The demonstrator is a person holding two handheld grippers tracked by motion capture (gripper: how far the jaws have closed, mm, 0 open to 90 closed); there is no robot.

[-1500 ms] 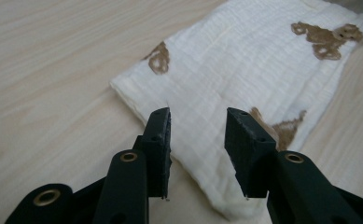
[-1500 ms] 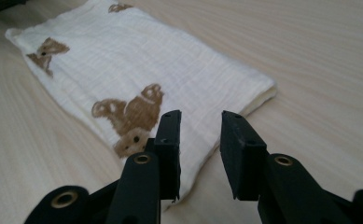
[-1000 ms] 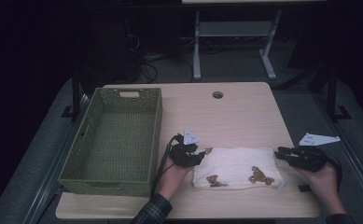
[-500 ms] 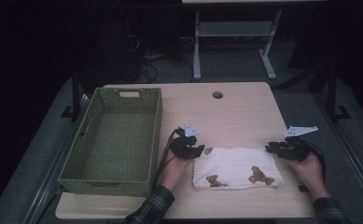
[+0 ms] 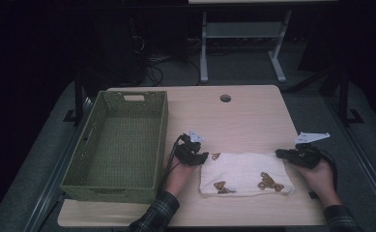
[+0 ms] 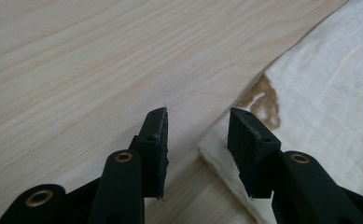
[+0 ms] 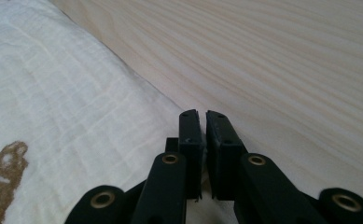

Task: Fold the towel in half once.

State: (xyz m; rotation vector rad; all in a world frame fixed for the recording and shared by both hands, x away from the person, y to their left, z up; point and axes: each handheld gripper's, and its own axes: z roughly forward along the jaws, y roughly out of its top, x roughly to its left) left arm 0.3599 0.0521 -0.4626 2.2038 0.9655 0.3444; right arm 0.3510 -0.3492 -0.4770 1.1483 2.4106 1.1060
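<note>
A folded white cloth [image 5: 246, 174] with brown bear prints lies flat on the wooden table [image 5: 243, 121]. My left gripper [image 5: 193, 154] sits low at the cloth's far left corner. In the left gripper view it [image 6: 198, 111] is open, with the corner of the cloth [image 6: 324, 93] lying just inside the right jaw and the pads off it. At the cloth's right end is my right gripper [image 5: 296, 155]. Its jaws [image 7: 202, 114] have just been closing and stand almost together, with a thin edge of the cloth [image 7: 53, 93] pinched low between them.
A green woven basket [image 5: 161, 140], empty, stands on the left of the table, close beside my left hand. A round cable hole [image 5: 225, 98] is near the far edge. Bare wood stretches behind the cloth. The table's right edge is just past my right hand.
My right gripper has shifted a little left and down onto the cloth's right end. The left gripper has settled slightly lower at the left corner. The cloth has not moved.
</note>
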